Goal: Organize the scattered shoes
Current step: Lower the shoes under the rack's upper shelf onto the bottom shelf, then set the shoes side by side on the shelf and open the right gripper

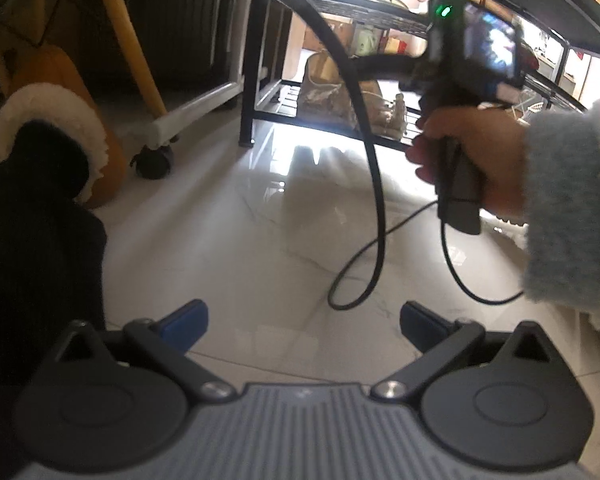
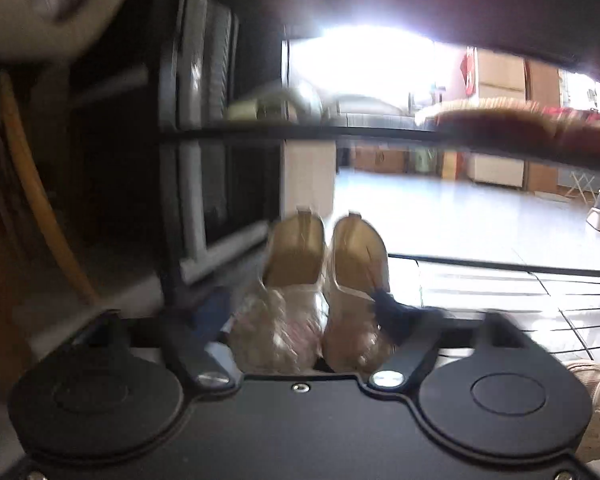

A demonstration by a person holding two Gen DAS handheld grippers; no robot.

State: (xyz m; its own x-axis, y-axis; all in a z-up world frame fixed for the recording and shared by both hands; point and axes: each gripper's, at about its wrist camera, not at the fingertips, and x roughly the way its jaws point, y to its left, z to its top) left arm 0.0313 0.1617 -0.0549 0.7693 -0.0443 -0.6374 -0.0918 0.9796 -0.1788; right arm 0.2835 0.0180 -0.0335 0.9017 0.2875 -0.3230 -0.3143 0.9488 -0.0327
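Shoes (image 2: 320,292), a beige pair, sit side by side on the rack's bottom shelf (image 2: 500,280) between my right gripper's (image 2: 304,316) spread fingers; whether the pads press them I cannot tell. My left gripper (image 1: 304,320) hangs wide and empty above the floor (image 1: 260,220).

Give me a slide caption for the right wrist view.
Right gripper straddling a pair of shiny gold shoes on the black wire rack.

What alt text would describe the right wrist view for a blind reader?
A pair of beige shoes sits between the fingers of the right gripper, on the lower tier of a black shoe rack. The picture is blurred.
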